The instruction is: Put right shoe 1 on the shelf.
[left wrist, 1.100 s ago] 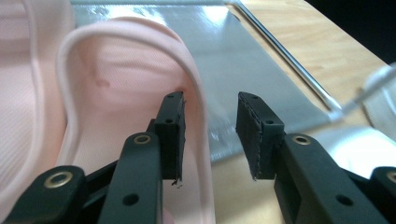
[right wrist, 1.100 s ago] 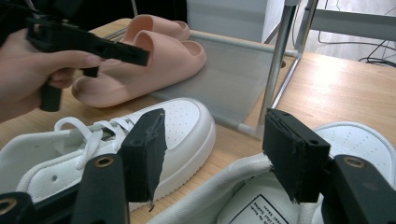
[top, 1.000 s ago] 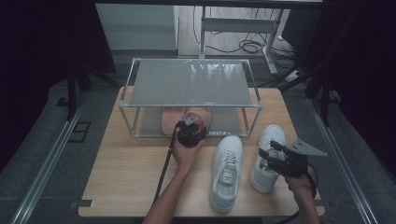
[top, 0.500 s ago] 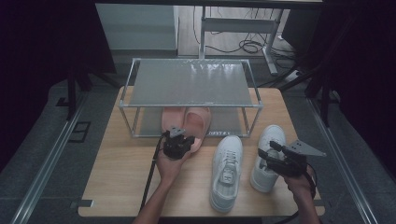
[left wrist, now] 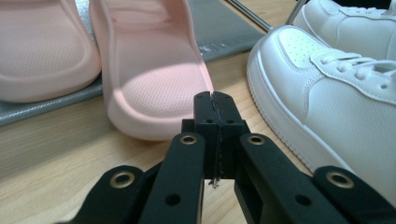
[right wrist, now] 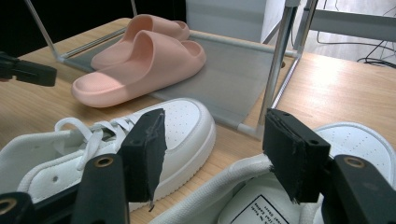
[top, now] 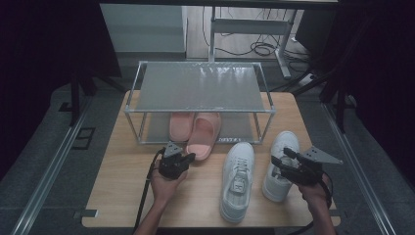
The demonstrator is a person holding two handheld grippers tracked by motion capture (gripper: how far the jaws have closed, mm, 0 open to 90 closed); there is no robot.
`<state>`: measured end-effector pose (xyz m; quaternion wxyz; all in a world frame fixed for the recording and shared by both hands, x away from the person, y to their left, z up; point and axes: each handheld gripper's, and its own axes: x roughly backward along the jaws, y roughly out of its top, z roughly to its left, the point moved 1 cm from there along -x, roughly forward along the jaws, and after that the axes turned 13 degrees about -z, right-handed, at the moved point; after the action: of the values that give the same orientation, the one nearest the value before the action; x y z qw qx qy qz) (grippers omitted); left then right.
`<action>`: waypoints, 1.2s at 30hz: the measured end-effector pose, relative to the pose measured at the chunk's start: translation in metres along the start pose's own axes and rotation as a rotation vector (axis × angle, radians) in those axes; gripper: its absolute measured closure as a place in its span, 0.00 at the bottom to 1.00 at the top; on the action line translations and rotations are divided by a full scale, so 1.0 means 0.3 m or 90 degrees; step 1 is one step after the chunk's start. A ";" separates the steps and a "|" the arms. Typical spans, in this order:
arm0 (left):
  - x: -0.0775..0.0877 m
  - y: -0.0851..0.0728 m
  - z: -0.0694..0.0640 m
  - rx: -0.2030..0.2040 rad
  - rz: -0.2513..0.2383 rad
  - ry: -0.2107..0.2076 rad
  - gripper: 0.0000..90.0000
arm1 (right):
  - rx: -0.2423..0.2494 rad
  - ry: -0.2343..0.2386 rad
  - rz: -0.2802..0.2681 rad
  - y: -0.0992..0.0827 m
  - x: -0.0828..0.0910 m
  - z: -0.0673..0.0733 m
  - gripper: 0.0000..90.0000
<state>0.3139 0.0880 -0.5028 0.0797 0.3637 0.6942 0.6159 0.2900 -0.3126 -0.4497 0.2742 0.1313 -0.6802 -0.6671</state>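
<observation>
**Shoes and rack on a wooden table**

Wooden table (top: 122, 196) in a dark room, metal shoe rack (top: 198, 85) at 12 o'clock. Left gripper (top: 182, 160), jaws pressed together, empty, faces the pink slippers (top: 201, 134). Right gripper (top: 286, 164), jaws spread, hovers over the right white sneaker's (top: 279, 166) collar. The shoes are probably light; that stiff collar should suit gripping. The right gripper view shows the collar between the pads; the high view gives the layout.

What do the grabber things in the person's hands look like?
Both are black. The left gripper and the right gripper each carry a grey three-cornered plate on top and trail a black cable. Their fingers are black blocks with rough pads, on arms with brass-ringed holes. No sleeves show on the forearms.
</observation>
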 end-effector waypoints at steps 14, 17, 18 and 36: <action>-0.021 -0.042 -0.016 -0.038 0.046 -0.013 1.00 | -0.001 0.002 0.007 -0.007 -0.007 0.002 0.45; -0.025 -0.046 -0.016 -0.044 0.054 -0.013 1.00 | -0.001 0.002 0.009 -0.008 -0.007 -0.001 0.45; -0.025 -0.047 -0.016 -0.046 0.055 -0.013 1.00 | -0.003 0.001 0.009 -0.009 -0.008 -0.001 0.45; -0.080 -0.064 -0.007 -0.046 0.081 -0.007 1.00 | -0.004 -0.001 0.002 -0.002 0.002 -0.004 0.45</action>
<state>0.3223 0.0723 -0.5280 0.0573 0.4072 0.6467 0.6424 0.2901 -0.3140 -0.4503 0.2750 0.1288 -0.6786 -0.6688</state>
